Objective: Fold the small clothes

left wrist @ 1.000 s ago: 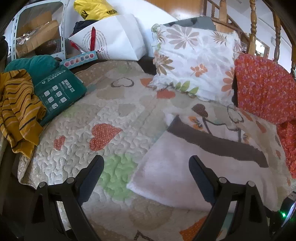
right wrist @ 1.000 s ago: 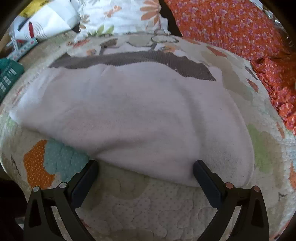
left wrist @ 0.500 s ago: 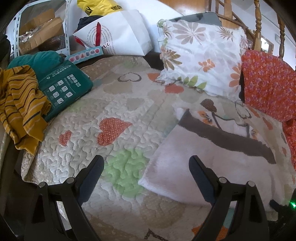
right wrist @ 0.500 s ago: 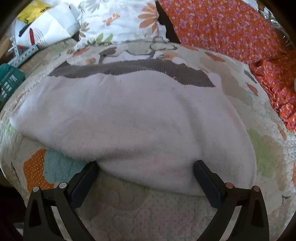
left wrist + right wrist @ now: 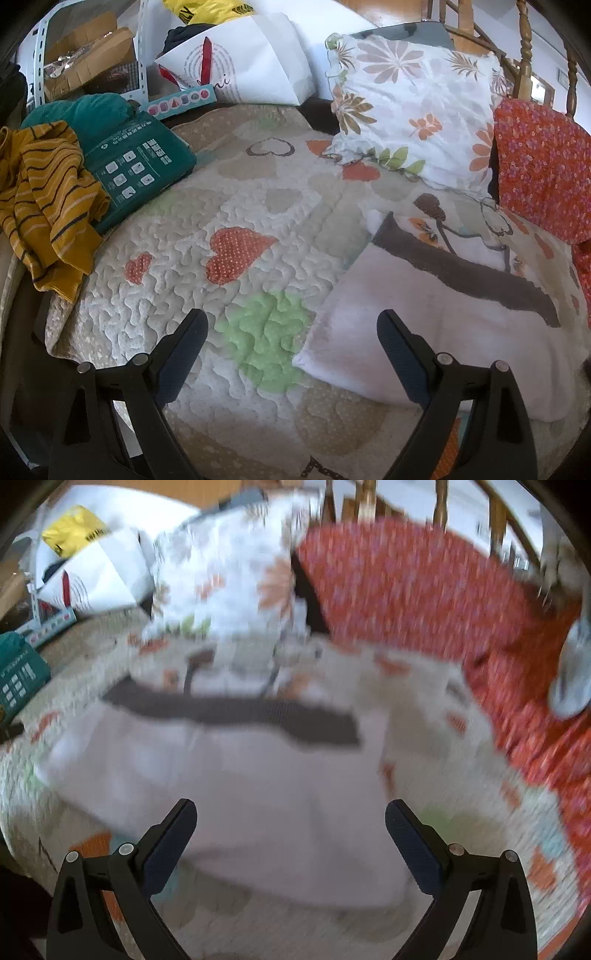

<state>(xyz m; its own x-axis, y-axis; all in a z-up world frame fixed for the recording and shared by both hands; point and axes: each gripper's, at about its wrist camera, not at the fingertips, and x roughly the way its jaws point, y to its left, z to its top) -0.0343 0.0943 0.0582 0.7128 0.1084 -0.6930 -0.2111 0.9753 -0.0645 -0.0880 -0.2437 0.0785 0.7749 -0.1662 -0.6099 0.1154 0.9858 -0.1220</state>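
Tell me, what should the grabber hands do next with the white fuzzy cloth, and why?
Probably bring the left gripper over to the mustard striped garment heaped at the quilt's edge. The white garment with the dark band already lies flat and folded, and both grippers, the right gripper too, are open and empty.

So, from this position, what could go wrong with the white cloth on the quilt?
1. Both grippers, left and right, stand open and hold nothing, so the white cloth is not yet secured; a grab may catch only its top layer and undo the fold.
2. The jaws could also pinch the quilt beneath.
3. The right view is blurred, so aiming at the cloth's edge may miss.
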